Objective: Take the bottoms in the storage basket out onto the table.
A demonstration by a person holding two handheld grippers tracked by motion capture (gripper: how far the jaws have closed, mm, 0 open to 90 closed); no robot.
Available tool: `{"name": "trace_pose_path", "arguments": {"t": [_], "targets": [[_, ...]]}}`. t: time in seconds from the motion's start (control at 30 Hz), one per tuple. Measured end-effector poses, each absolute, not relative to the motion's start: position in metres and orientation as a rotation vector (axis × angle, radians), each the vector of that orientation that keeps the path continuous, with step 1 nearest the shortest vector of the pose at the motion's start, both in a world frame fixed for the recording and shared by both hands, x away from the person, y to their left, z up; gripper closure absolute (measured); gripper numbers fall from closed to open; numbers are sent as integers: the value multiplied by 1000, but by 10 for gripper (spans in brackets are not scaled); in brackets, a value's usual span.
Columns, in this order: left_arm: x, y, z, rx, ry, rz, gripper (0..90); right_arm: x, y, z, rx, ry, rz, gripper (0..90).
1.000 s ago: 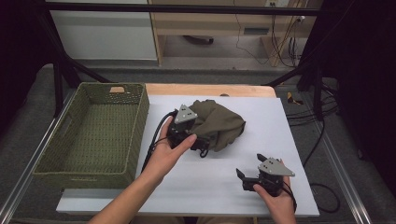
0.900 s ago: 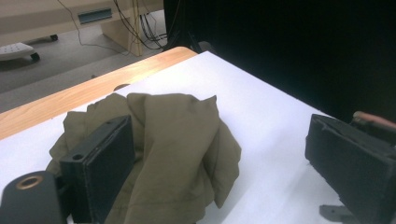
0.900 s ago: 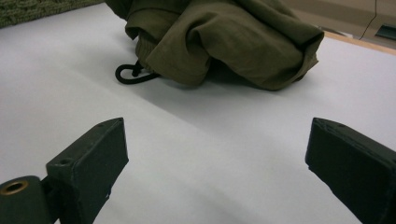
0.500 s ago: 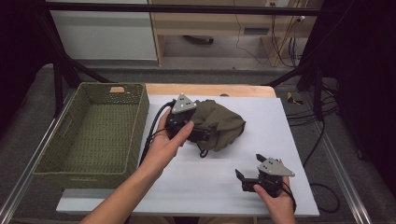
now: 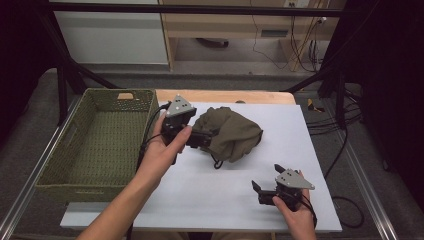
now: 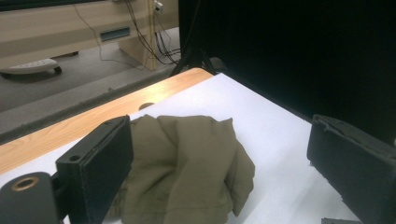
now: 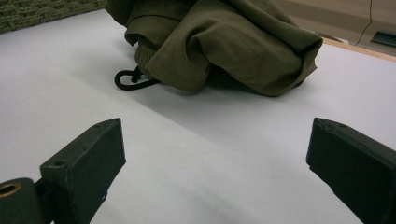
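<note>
At the centre of the high view we see the olive garment bunched on the white worktop. Our left tongs gape at its left edge; our right tongs sit open at lower right, well apart from it.

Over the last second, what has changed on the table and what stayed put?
The left gripper lifted and moved away from the person, jaws open at the near edge of the crumpled olive garment, nothing gripped. The right gripper stayed low on the white tabletop, open. The garment and the green wicker basket did not move.
</note>
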State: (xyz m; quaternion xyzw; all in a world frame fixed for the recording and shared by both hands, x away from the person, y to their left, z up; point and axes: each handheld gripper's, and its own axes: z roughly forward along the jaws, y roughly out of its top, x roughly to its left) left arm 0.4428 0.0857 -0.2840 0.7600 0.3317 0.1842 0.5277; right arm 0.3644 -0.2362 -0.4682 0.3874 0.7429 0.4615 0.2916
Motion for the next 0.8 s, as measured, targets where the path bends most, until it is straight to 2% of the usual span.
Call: {"name": "trace_pose_path", "arguments": {"t": [0.4, 0.8], "targets": [[445, 125, -273, 1766, 848, 469, 72, 366, -236, -470, 1038, 2017, 1197, 54], [447, 144, -264, 1739, 846, 472, 61, 366, -238, -470, 1035, 2027, 1199, 46]]}}
